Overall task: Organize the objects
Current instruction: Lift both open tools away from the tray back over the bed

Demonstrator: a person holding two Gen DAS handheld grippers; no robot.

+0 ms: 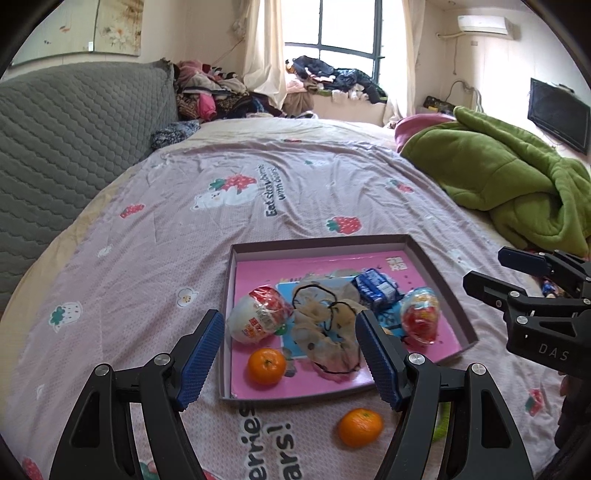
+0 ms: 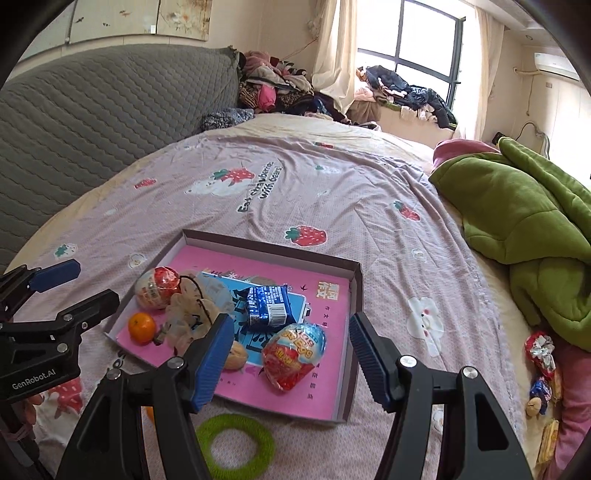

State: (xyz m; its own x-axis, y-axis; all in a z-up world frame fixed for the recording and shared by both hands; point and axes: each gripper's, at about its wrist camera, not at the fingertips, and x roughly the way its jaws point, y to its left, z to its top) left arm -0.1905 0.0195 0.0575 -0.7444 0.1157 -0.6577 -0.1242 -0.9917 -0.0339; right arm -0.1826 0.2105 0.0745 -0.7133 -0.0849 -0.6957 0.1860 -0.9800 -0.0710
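Your tray (image 1: 439,280) holds two wrapped eggs (image 1: 260,314), one blue packet (image 1: 376,290) and one orange (image 1: 266,366); another orange (image 1: 360,426) lies outside. Your left gripper (image 1: 291,363) and right gripper (image 2: 290,363) hover tilted downward, both spread wide, empty.

Ahead of me the bed (image 1: 221,229) wears a lilac strawberry-print sheet (image 2: 332,177). A grey quilted headboard (image 1: 74,129) runs along its left, a crumpled green blanket (image 1: 509,177) lies at right, and clothes (image 1: 218,92) pile by the curtained window (image 1: 347,33).
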